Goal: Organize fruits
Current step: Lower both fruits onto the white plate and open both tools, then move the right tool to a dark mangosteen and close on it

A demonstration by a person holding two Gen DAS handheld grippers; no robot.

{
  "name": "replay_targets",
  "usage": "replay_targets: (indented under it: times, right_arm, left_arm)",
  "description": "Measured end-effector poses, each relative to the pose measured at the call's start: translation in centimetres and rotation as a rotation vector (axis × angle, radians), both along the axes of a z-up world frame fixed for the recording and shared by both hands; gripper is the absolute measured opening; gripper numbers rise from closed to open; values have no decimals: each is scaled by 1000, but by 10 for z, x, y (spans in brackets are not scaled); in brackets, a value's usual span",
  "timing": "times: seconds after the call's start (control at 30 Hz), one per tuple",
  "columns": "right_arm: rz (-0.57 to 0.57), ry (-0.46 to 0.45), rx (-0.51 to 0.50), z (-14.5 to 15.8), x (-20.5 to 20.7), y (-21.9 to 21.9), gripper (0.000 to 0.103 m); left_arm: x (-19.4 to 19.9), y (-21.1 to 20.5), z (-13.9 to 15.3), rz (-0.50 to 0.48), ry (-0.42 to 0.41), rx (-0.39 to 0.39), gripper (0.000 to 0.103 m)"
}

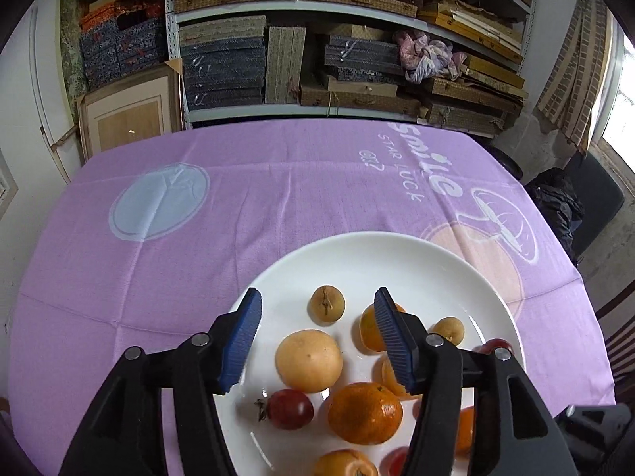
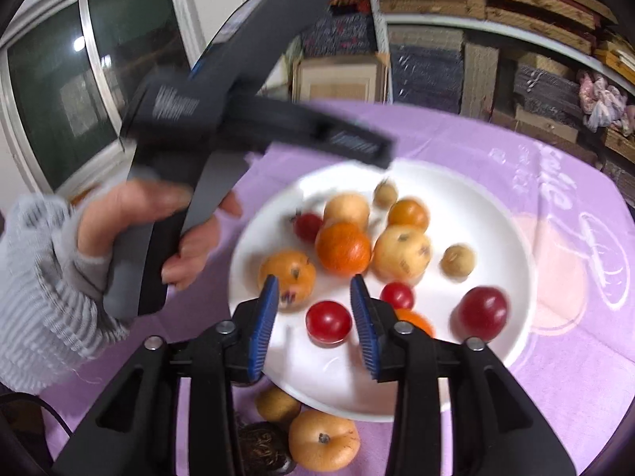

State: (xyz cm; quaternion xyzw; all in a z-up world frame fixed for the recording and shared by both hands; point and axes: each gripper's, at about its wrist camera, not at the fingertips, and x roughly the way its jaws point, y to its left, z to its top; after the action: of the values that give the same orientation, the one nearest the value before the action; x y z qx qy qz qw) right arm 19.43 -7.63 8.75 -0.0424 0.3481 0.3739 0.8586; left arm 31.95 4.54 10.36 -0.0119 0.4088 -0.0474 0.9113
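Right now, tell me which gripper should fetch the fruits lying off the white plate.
Right. The right gripper, open and empty, has the yellow-orange round fruit and small brown fruit just beneath it on the purple cloth. The left gripper faces only the plate.

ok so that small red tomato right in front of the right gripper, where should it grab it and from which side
Grip the red tomato across its round middle, coming down from above and from the near rim of the white plate. It lies alone on bare plate between the right gripper's open jaws, so both pads likely have room at its sides.
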Motion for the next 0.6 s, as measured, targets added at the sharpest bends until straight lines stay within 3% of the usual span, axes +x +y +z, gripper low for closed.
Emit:
replay_targets:
  times: [0.2, 0.33, 0.4, 0.5, 0.6]
  right_arm:
    - [-78, -192, 112, 82, -47, -56, 67]
    - [-118, -318, 173, 107, -95, -91, 97]
    - [-132, -365, 212, 103, -118, -106, 99]
    - [-159, -397, 242, 81, -139, -120, 99]
    - [-162, -341, 248, 47, -150, -123, 99]
  left_arm:
    - [-73, 8, 60, 26, -131, 55, 76]
    - [-136, 7, 77, 32, -207, 90, 91]
    - [-168, 4, 70, 33, -233, 110, 99]
    - [-206, -4, 37, 23, -206, 136, 100]
    - [-232, -10, -6, 16, -154, 122, 100]
